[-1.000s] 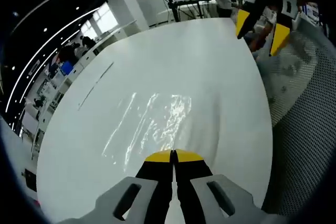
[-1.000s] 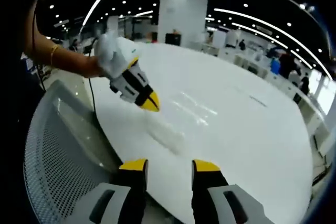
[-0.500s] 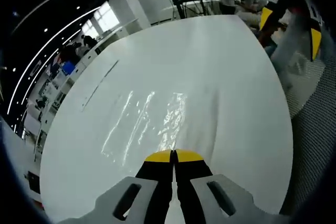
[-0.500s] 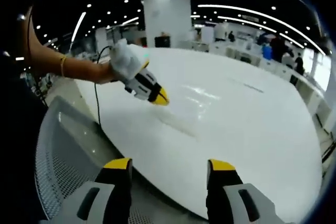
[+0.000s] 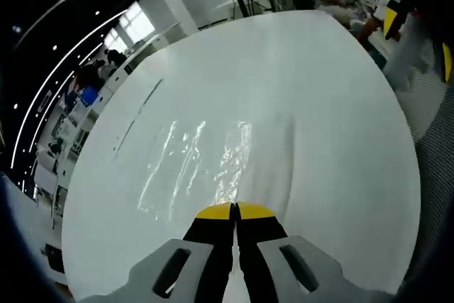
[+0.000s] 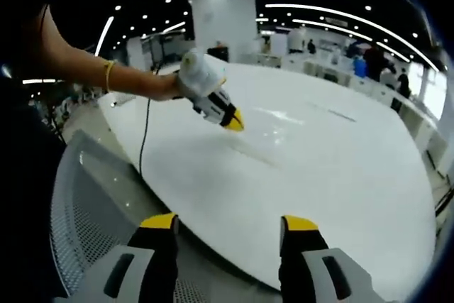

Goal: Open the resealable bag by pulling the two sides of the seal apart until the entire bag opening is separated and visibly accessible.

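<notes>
In the left gripper view our left gripper point(image 5: 235, 212), bottom centre, has its jaws pressed together at the near edge of the clear resealable bag point(image 5: 206, 164), lying flat mid-frame on the white table point(image 5: 305, 90). The right gripper view shows our right gripper point(image 6: 230, 223) spread wide, holding nothing, over the table edge, beside a mesh chair point(image 6: 92, 218).

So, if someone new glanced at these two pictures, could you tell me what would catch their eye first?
Probably the clear resealable bag glinting flat on the white table, just beyond the left gripper, whose yellow-tipped jaws are pressed together at the bag's near edge. In the right gripper view, that same gripper reaches in from the left in a person's hand, while the right gripper hangs open, back over the table's near edge.
</notes>
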Available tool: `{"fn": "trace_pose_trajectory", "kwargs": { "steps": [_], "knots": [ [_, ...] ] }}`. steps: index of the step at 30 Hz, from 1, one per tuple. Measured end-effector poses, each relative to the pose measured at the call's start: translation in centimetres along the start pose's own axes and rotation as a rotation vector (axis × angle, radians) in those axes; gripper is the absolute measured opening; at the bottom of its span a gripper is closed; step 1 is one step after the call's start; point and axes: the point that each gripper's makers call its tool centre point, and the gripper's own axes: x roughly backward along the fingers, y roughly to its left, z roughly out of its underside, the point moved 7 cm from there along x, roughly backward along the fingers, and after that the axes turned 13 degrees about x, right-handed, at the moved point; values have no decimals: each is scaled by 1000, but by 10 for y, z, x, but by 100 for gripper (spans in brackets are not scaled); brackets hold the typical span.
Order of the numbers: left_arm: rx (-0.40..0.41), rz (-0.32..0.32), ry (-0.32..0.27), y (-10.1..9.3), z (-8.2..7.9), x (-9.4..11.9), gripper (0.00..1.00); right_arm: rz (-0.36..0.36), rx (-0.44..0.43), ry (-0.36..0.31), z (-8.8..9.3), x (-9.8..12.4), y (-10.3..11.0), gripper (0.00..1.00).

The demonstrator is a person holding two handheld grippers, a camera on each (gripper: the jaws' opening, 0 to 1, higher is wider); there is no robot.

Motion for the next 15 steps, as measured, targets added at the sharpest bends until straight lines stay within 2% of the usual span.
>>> {"fn": "trace_pose_trajectory", "kwargs": {
  "steps": [4,7,9,15],
  "knots": [
    [-29,6,-5,10,-6,-4,0,21,-10,-12,-1,1,-2,67],
    [-38,-3,-7,16,-9,-7,0,54,-6,-48,-3,2,-5,76],
    [-29,-10,-10,20,-10,-9,0,61,-23,-48,-3,3,-7,82],
    [-10,7,-5,19,-11,-16,0,67,-59,-55,-2,5,-8,81]
  ]
}}
